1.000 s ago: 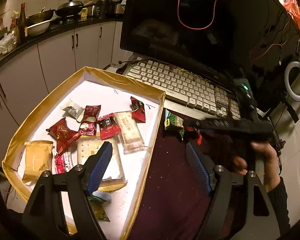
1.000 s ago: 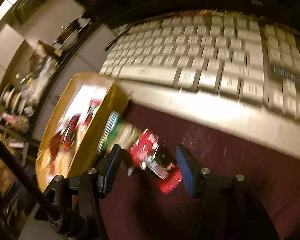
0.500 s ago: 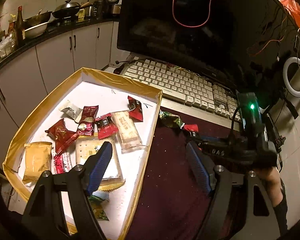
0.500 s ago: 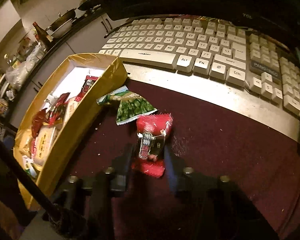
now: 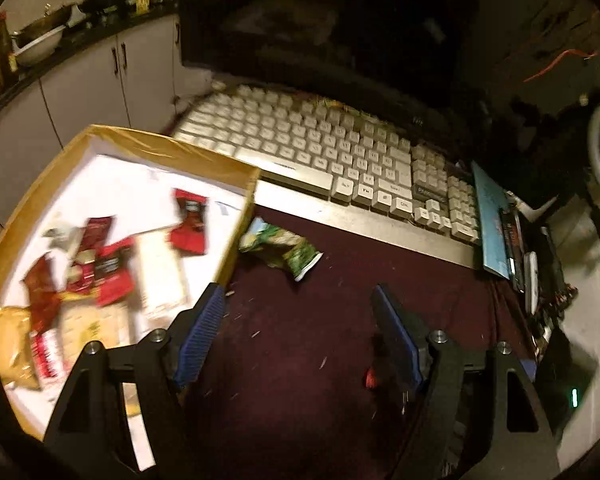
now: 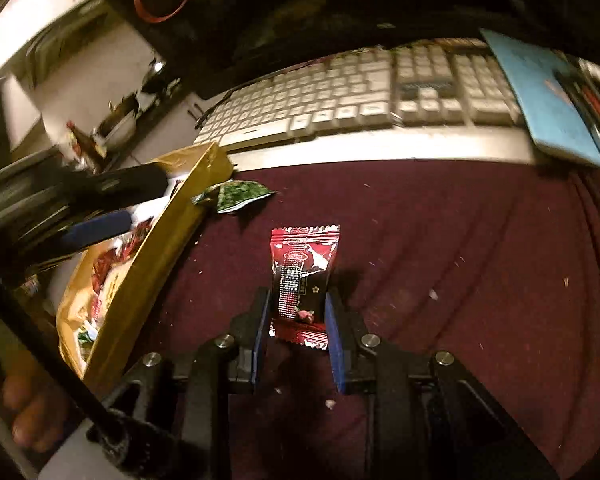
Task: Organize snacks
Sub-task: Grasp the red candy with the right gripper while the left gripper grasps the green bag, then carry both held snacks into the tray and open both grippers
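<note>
My right gripper [image 6: 298, 308] is shut on a red snack packet [image 6: 303, 276], which sticks out forward between the blue pads over the maroon cloth [image 6: 440, 260]. A green snack packet [image 6: 236, 196] lies on the cloth beside the gold box [image 6: 148, 264]; it also shows in the left wrist view [image 5: 284, 250]. My left gripper [image 5: 296, 320] is open and empty, above the cloth next to the gold box [image 5: 236, 240], which holds several red, yellow and pale snack packets [image 5: 112, 276].
A white keyboard [image 5: 340, 160] lies behind the cloth under a dark monitor [image 5: 320, 28]. A blue book [image 5: 490, 224] and dark clutter sit at the right. Kitchen cabinets [image 5: 92, 80] with pots stand at the far left.
My right gripper has closed on the red packet and drawn it back from the green one. My left gripper has swung right, off the box and over the cloth.
</note>
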`<control>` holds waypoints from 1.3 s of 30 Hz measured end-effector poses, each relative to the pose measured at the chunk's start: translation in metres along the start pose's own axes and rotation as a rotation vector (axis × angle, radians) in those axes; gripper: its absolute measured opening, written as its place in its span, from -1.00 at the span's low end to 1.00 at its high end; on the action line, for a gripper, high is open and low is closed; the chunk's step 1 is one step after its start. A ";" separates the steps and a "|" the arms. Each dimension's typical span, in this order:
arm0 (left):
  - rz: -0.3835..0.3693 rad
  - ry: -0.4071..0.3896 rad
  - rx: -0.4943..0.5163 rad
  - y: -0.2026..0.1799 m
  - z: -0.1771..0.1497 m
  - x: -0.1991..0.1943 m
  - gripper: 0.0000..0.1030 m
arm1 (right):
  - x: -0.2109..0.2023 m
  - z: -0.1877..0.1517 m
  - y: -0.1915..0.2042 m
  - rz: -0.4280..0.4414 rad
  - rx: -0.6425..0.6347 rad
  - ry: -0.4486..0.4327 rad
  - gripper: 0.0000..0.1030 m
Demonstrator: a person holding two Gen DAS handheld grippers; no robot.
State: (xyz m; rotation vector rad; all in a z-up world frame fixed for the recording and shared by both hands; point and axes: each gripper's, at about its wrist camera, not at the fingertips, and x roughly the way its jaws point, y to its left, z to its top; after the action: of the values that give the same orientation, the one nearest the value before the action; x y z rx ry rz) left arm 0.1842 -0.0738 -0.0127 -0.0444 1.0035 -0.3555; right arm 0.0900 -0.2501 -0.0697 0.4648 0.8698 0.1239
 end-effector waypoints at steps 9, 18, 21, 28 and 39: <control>0.158 0.069 -0.013 -0.015 0.034 0.068 -0.05 | 0.000 -0.004 -0.007 0.029 0.034 -0.011 -0.51; 0.208 0.115 -0.019 -0.010 0.024 0.086 -0.24 | 0.001 -0.007 -0.006 0.034 0.026 -0.009 -0.51; 0.188 0.098 -0.037 -0.005 0.026 0.089 -0.40 | 0.001 -0.008 -0.007 0.035 0.026 -0.010 -0.51; 0.118 0.062 0.003 -0.007 0.010 0.064 -0.67 | -0.002 -0.009 -0.008 0.039 0.033 -0.012 -0.51; -0.079 -0.109 -0.003 0.023 -0.057 -0.068 -0.68 | -0.008 -0.012 -0.004 0.061 0.004 -0.032 -0.51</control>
State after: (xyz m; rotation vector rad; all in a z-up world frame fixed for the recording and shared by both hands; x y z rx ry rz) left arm 0.1098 -0.0236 0.0072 -0.1049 0.8957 -0.4195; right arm 0.0752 -0.2517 -0.0723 0.4959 0.8253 0.1704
